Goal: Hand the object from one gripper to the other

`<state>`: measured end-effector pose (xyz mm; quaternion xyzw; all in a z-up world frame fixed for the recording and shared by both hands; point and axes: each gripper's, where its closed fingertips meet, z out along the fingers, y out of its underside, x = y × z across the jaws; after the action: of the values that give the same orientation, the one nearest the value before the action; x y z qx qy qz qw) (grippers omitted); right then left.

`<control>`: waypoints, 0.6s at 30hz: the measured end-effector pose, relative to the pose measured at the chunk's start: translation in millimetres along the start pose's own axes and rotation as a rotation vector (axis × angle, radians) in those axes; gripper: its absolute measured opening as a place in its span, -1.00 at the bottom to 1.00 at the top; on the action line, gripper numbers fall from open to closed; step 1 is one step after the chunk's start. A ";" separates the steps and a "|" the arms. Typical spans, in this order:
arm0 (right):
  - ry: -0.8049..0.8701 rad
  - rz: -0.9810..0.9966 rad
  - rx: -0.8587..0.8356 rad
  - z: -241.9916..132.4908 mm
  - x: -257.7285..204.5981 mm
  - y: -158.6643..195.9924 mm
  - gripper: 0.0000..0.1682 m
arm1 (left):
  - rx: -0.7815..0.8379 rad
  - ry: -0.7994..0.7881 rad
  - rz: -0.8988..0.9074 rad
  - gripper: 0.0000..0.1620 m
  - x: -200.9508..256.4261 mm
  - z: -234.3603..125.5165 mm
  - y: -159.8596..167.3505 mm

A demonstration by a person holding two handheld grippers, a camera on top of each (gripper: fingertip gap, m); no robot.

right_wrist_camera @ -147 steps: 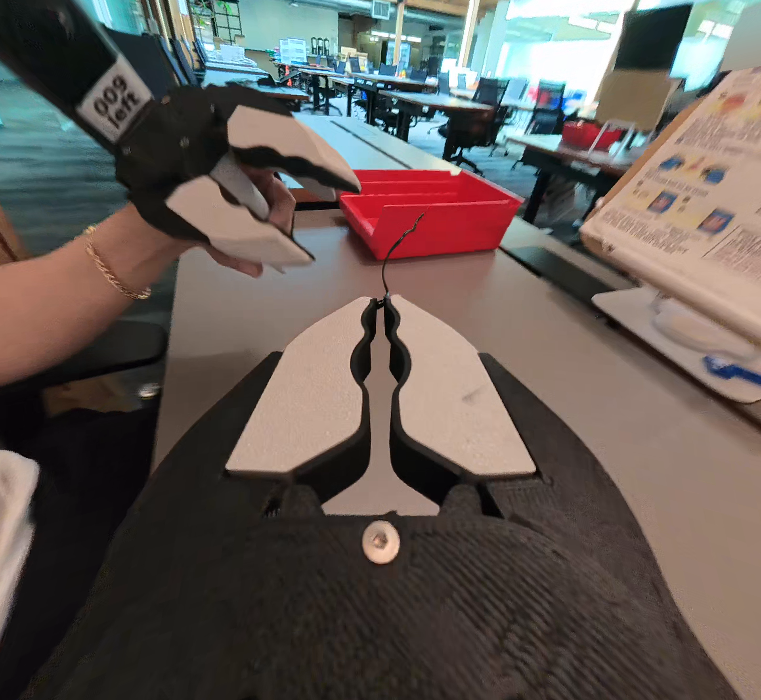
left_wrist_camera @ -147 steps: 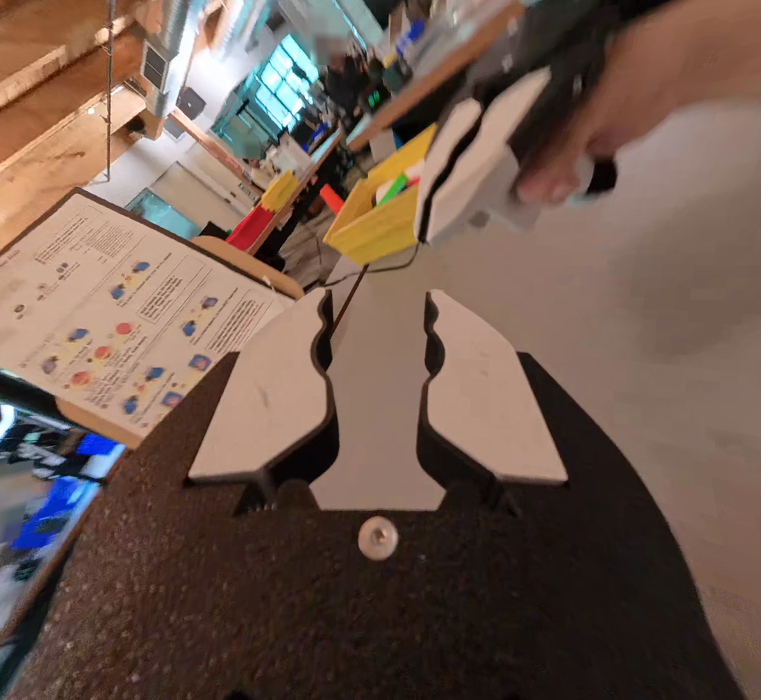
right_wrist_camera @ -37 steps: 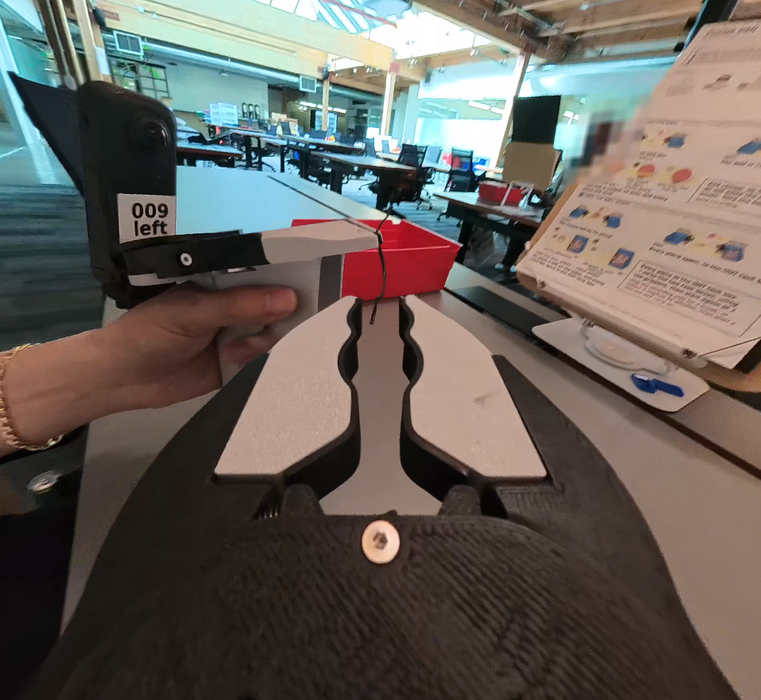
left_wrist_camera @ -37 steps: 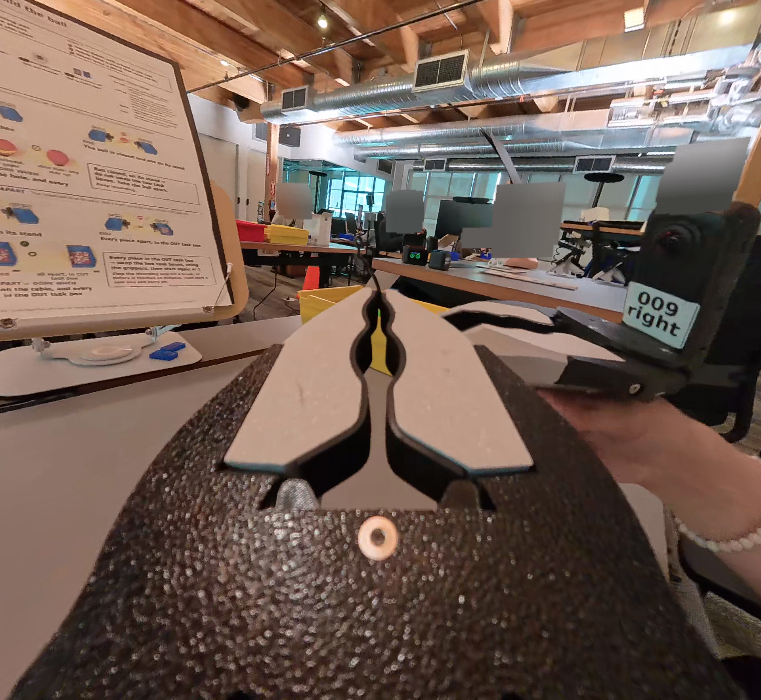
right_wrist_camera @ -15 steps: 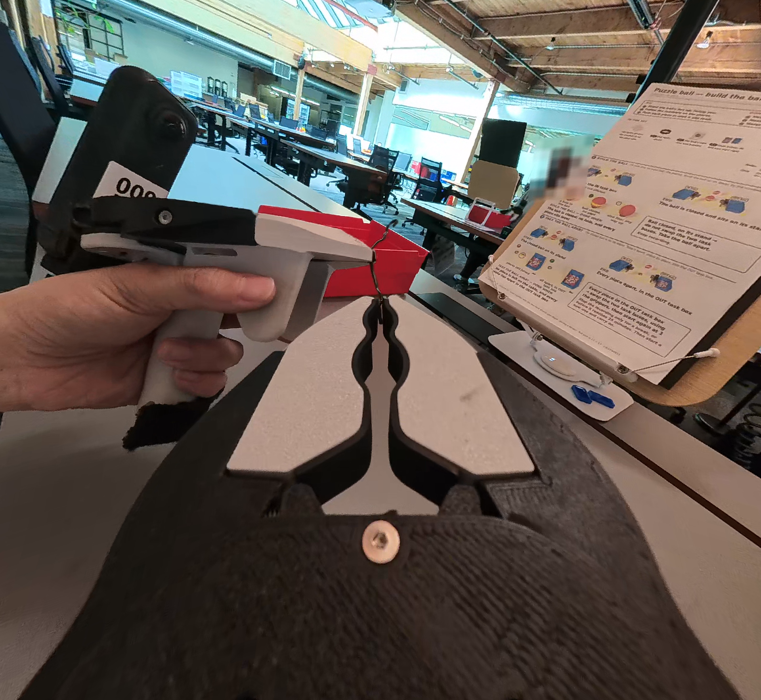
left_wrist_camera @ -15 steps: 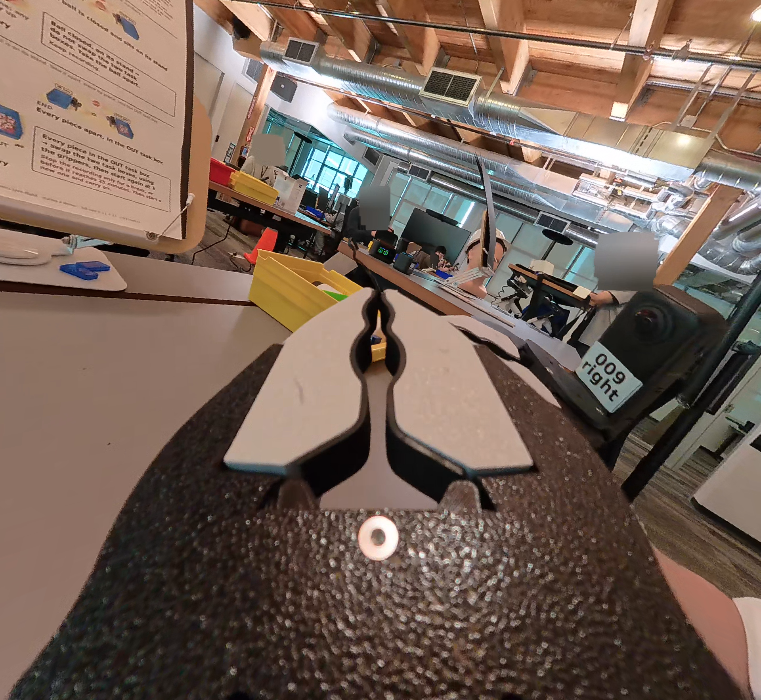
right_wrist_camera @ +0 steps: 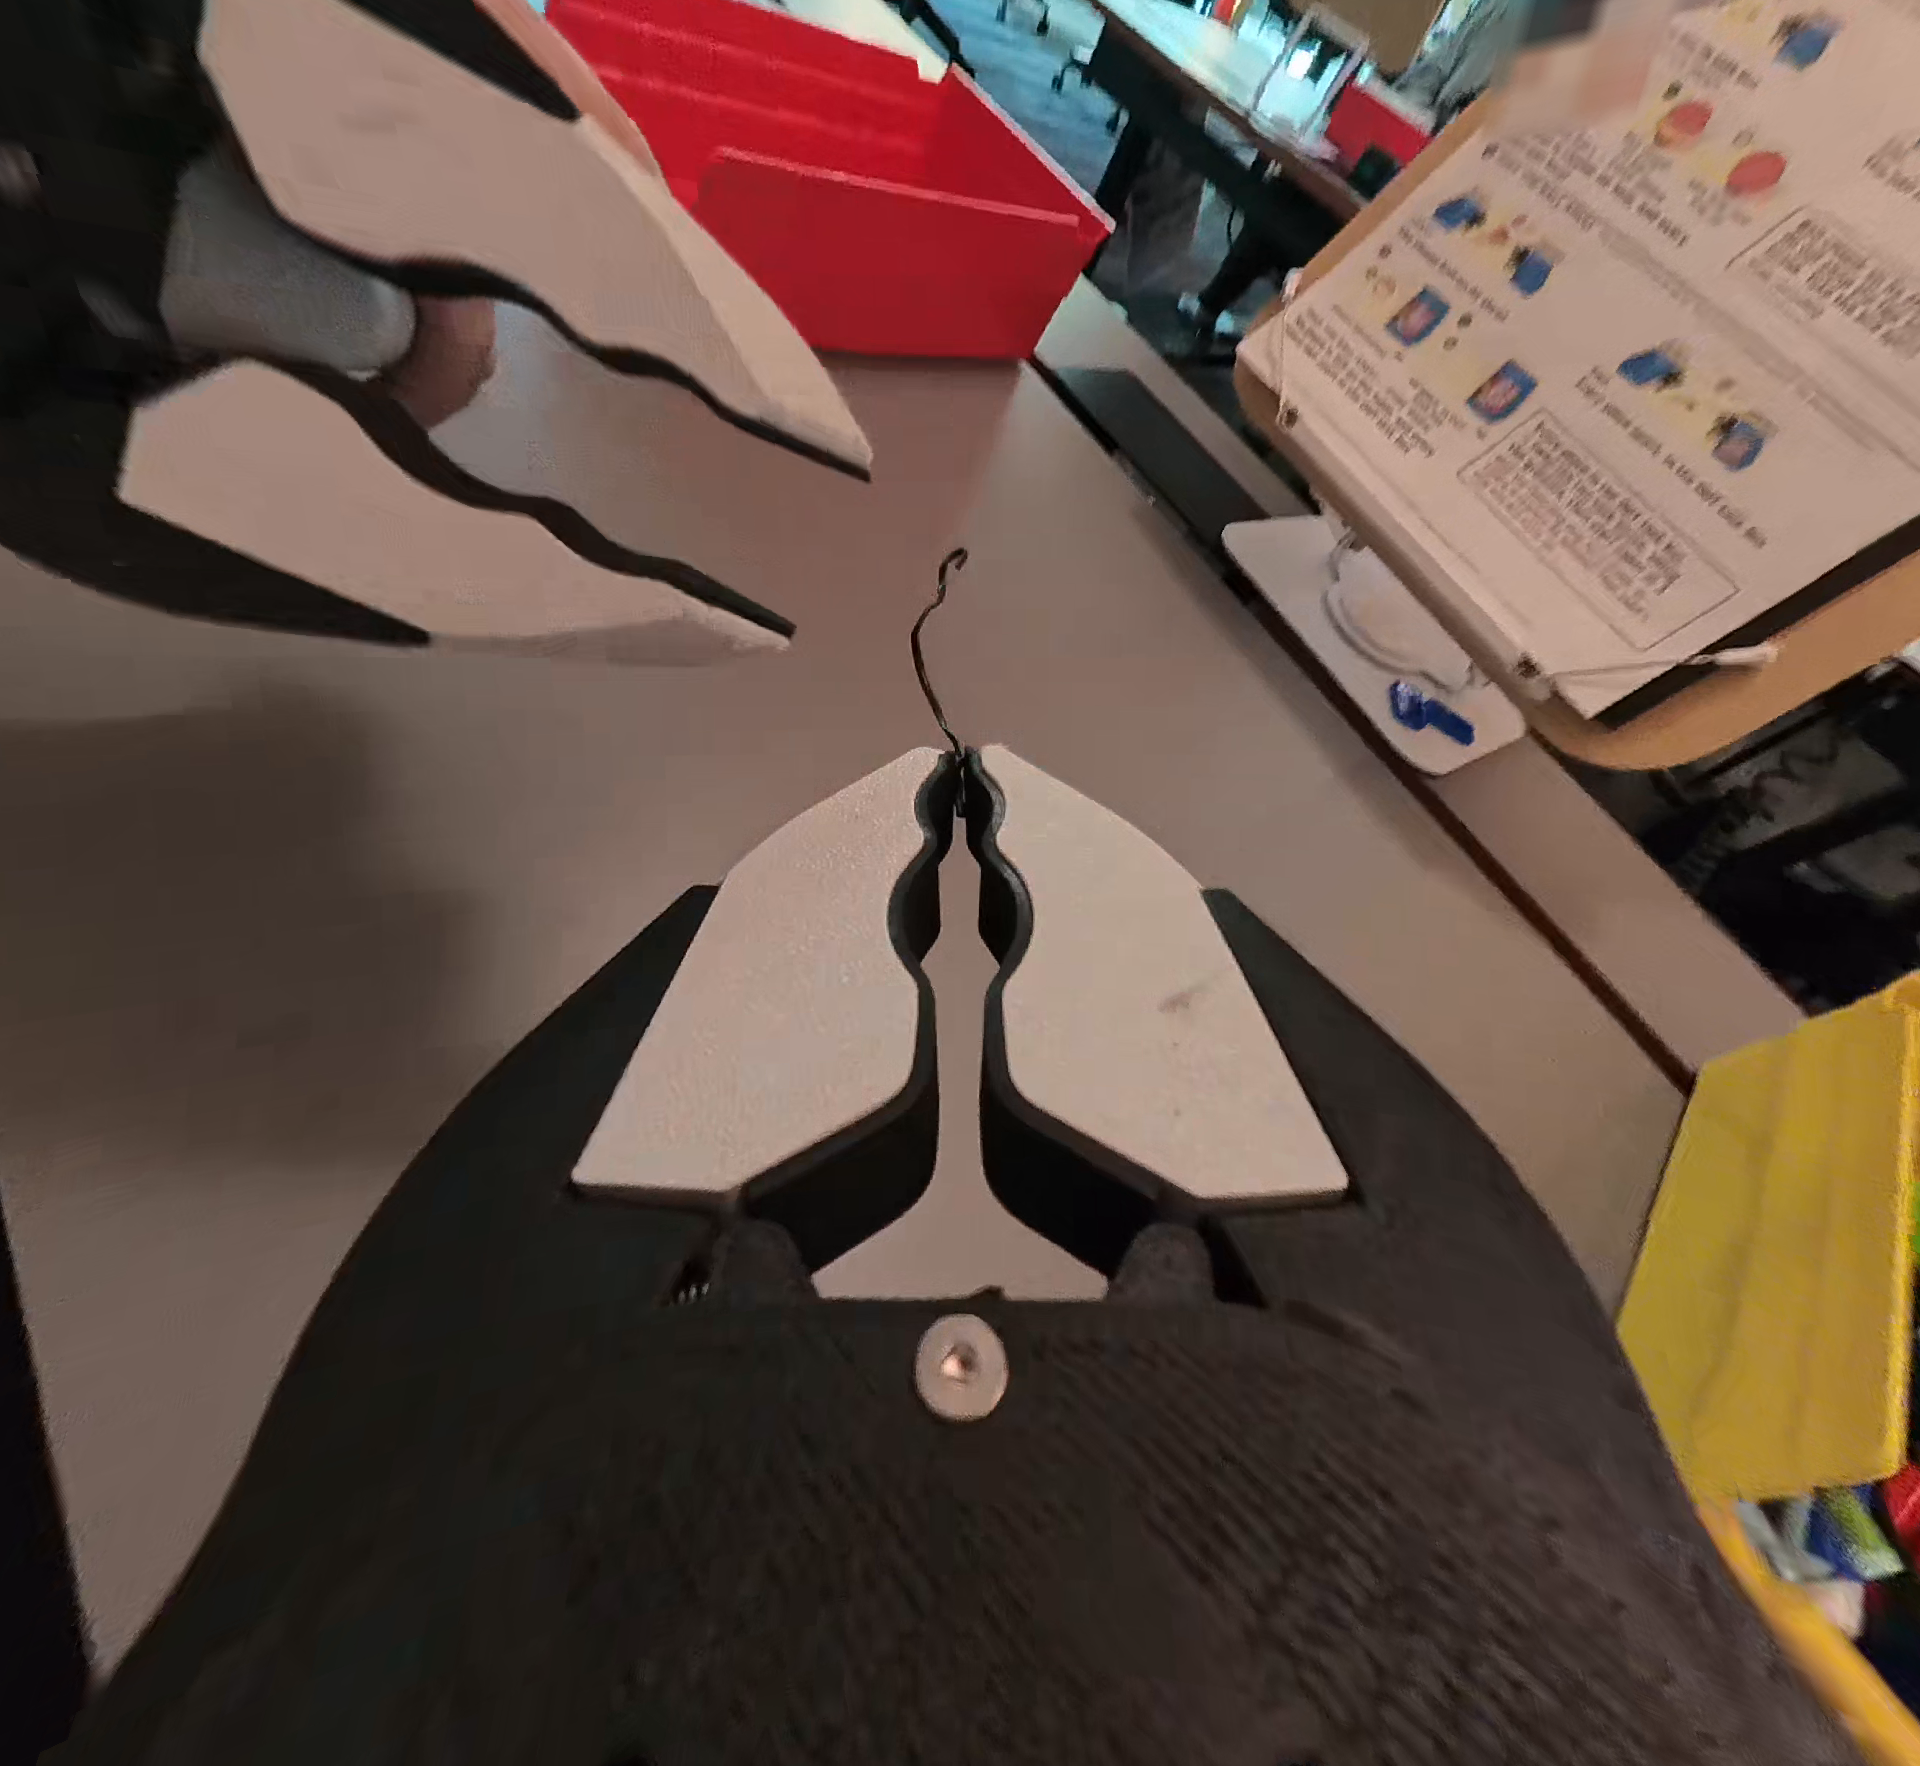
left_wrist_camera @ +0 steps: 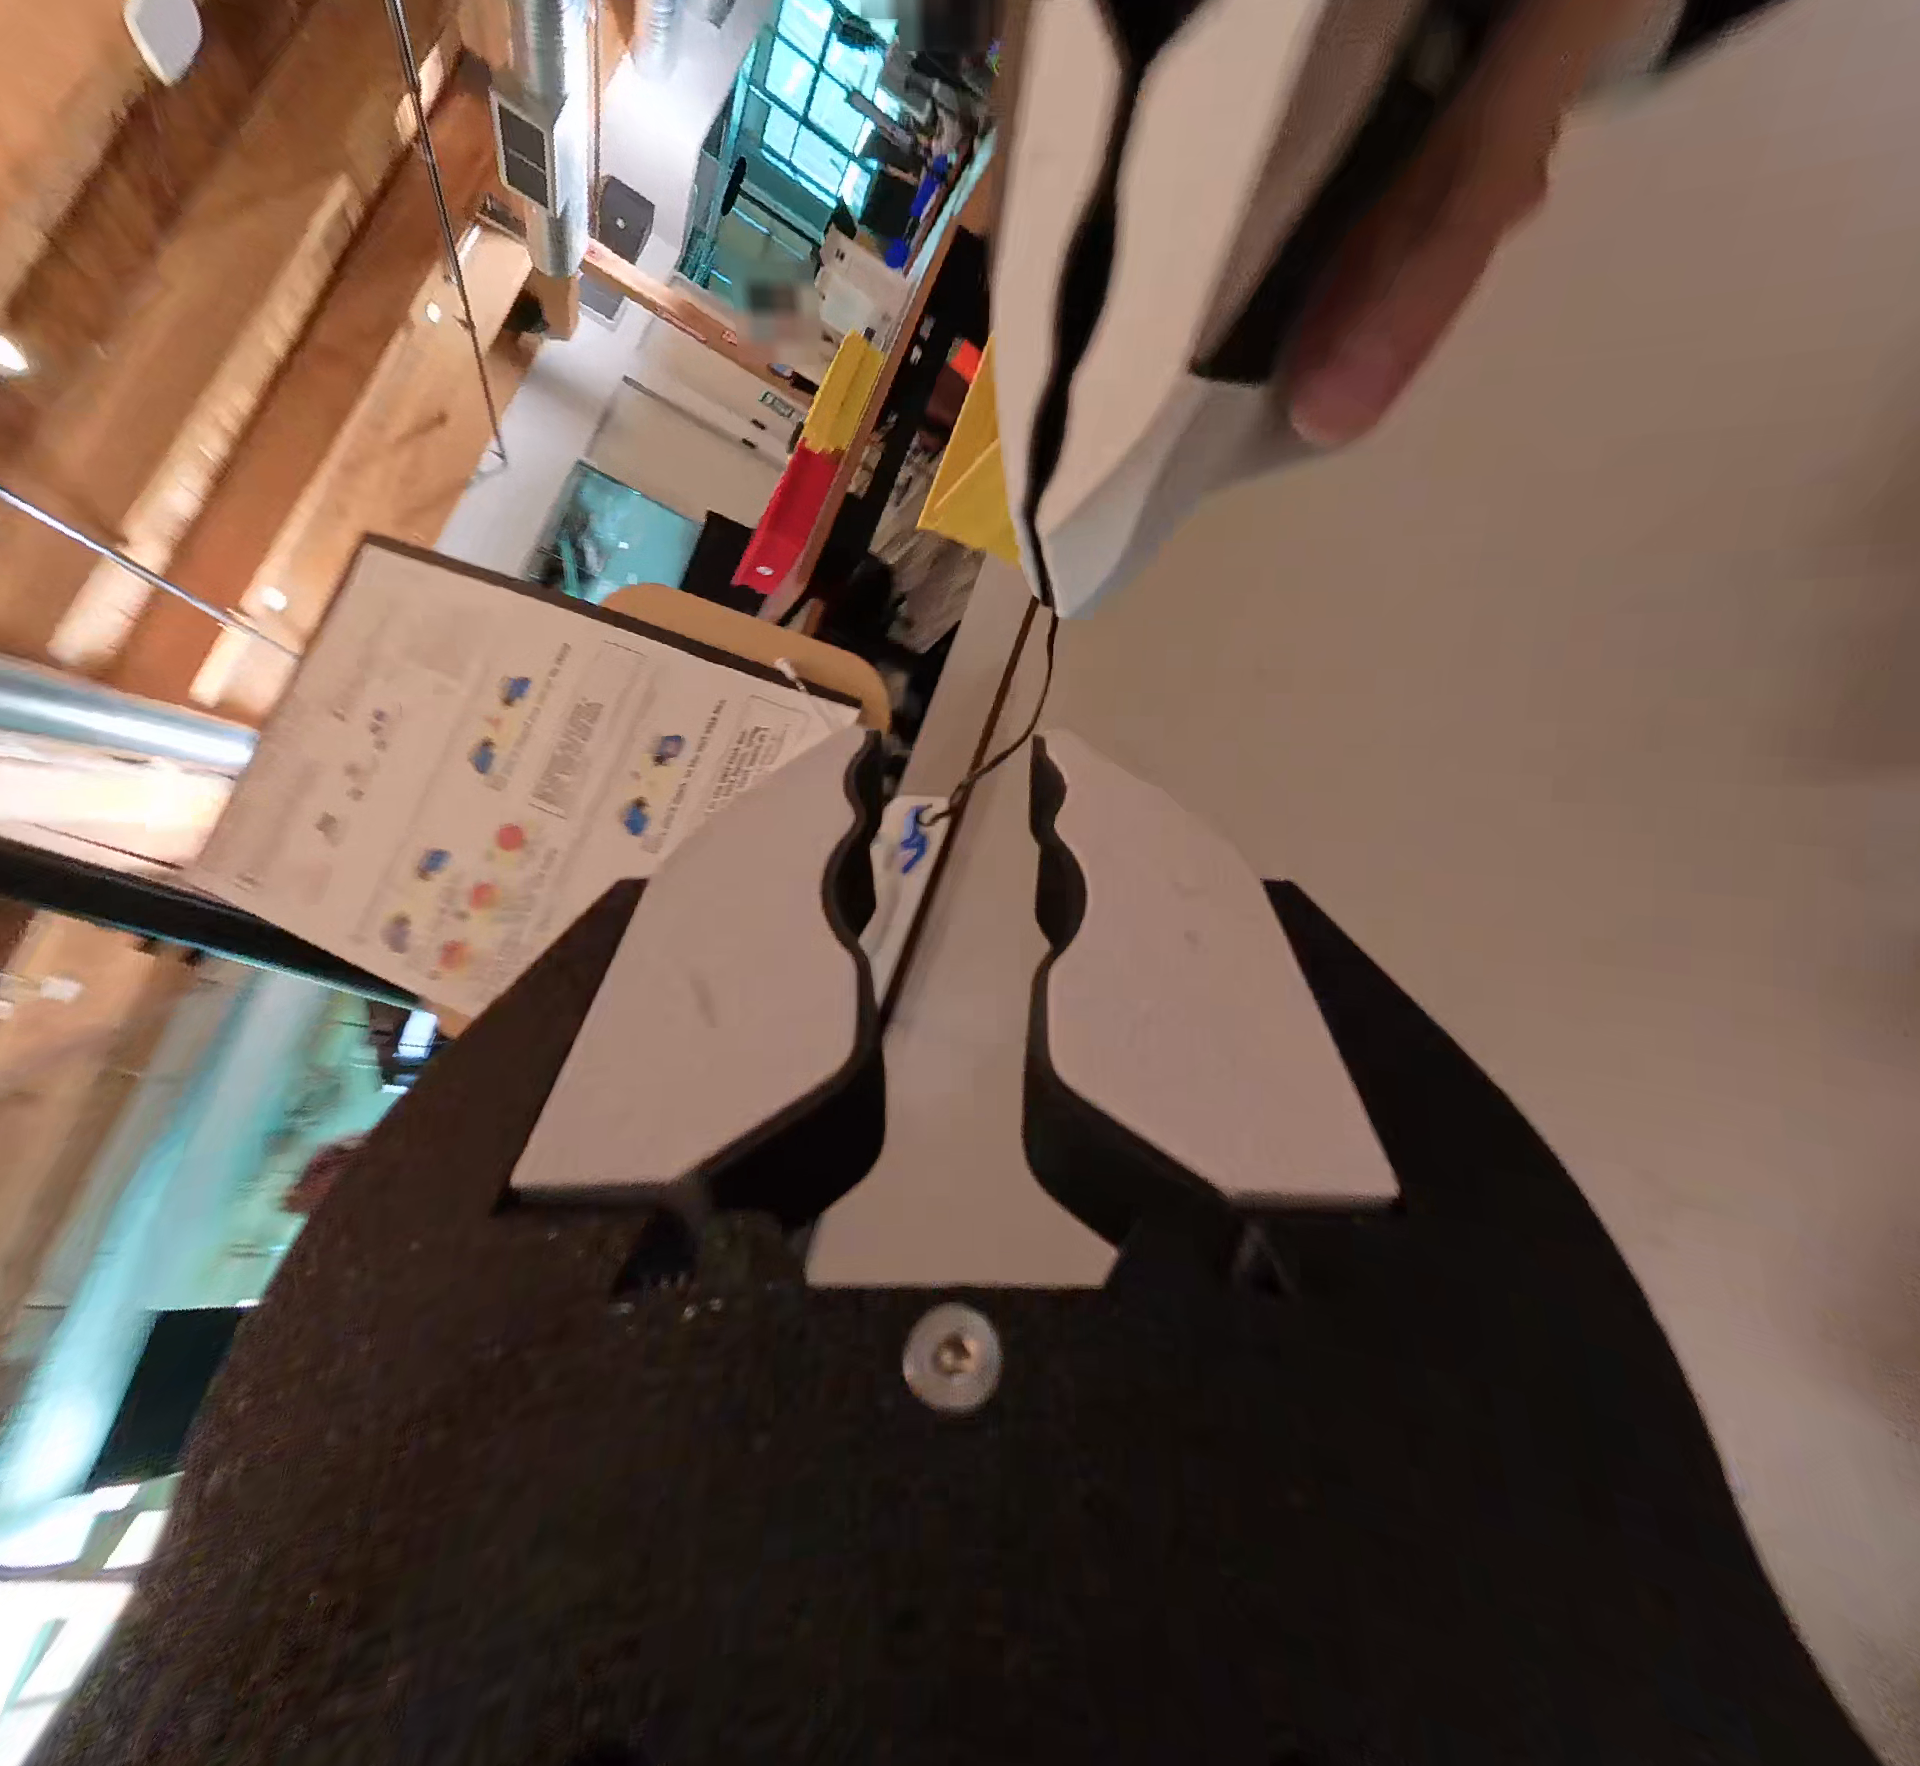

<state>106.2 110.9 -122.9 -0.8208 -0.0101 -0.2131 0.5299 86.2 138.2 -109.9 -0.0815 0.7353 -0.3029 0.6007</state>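
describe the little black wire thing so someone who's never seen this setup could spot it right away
Start at the grey table with the red bin at its far end. Nearer the camera, the right gripper has its jaws shut. The thin black wire sticks up from its tips, and its curled, hooked top end is free. Nothing else here is so thin, dark and crooked.

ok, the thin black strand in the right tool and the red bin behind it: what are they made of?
Strand: looks like thin wire or a coated twist tie, matte black; it holds its kinks and stands up unsupported from the shut right tool. Cannot tell which.
Red bin: probably moulded plastic; uniform colour, smooth, slightly glossy walls with crisp edges.
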 end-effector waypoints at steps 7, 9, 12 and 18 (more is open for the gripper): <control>-0.120 0.189 0.019 5.1 -14.3 0.3 -0.99 | -0.086 -0.024 0.303 -0.75 27.5 16.3 11.3; -0.143 0.199 0.026 5.3 -18.3 -1.3 -0.99 | -0.097 -0.028 0.321 -0.76 31.5 19.5 12.6; -0.129 0.168 0.001 6.7 -18.5 2.1 -0.99 | -0.100 -0.082 0.327 -0.98 26.1 19.8 11.6; -0.124 0.168 0.031 6.2 -18.2 -2.0 -0.96 | -0.078 -0.108 0.188 -1.00 17.8 18.7 10.8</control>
<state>91.3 121.0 -129.8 -0.8220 0.0227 -0.1168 0.5570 101.6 131.8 -132.3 -0.0517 0.7175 -0.2116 0.6616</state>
